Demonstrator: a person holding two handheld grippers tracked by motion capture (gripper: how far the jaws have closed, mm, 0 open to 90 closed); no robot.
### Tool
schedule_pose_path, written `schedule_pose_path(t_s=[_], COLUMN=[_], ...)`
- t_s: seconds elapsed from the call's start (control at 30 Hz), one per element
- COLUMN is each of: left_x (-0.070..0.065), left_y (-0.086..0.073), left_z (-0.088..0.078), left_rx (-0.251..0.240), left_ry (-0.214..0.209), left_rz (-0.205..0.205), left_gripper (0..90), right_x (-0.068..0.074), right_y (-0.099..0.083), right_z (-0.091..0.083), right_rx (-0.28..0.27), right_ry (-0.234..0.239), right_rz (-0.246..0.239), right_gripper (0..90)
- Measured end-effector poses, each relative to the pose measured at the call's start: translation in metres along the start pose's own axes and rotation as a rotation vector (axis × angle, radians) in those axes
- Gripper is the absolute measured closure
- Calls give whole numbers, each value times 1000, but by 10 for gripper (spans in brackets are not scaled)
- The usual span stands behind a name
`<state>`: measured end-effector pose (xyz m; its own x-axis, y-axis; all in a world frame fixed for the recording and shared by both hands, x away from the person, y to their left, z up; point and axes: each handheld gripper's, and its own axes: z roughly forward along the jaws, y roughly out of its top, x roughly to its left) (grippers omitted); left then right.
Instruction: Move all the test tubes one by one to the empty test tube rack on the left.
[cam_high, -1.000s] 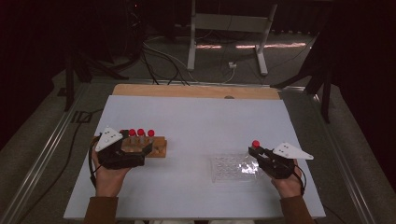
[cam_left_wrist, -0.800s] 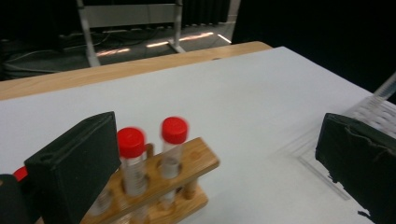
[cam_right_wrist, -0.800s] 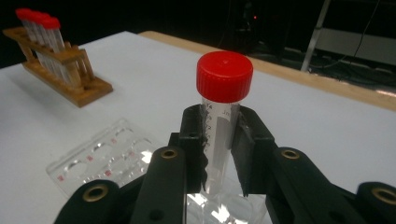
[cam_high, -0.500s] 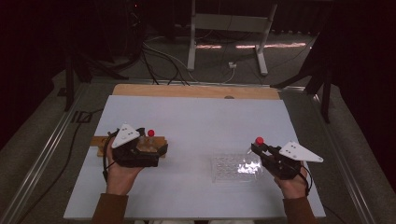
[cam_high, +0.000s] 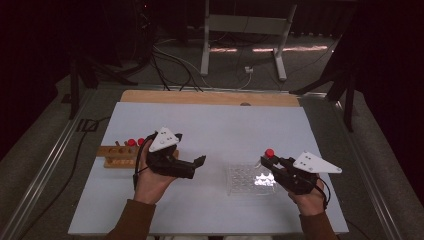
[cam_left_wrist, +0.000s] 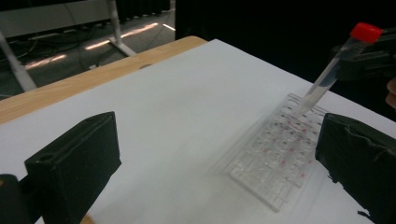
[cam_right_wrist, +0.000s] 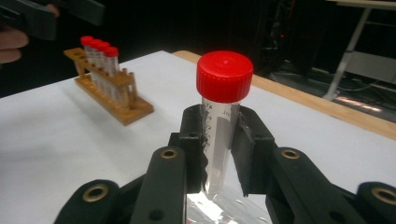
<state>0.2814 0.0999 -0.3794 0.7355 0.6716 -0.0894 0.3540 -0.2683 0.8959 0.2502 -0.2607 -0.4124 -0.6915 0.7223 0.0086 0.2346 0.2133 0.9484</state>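
Four tubes (cam_right_wrist: 223, 116) — two racks (cam_right_wrist: 119, 100)

the white table top (cam_high: 225, 125) lies bare across its far half, from ten o'clock round to two o'clock, open for a hand to pass. at nine o'clock the wooden rack of red-capped tubes (cam_high: 120, 152) blocks the left edge. toward four o'clock the clear plastic well tray (cam_high: 250, 180) lies flat, and the red-capped clear tube (cam_high: 269, 155) leans over its right edge. between rack and tray the surface is open.
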Motion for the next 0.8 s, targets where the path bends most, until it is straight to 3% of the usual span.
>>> schedule_pose_path(t_s=[0.37, 0.8], left_x=[-23, -53], left_y=[13, 29], left_z=[21, 46], left_rx=[2, 19], left_ry=[-62, -160], left_rz=[26, 54], left_gripper=[11, 18], right_x=[14, 26], right_y=[1, 1], right_z=[12, 21], right_rx=[37, 63], right_ry=[63, 104], right_rz=[-2, -10], right_gripper=[748, 748])
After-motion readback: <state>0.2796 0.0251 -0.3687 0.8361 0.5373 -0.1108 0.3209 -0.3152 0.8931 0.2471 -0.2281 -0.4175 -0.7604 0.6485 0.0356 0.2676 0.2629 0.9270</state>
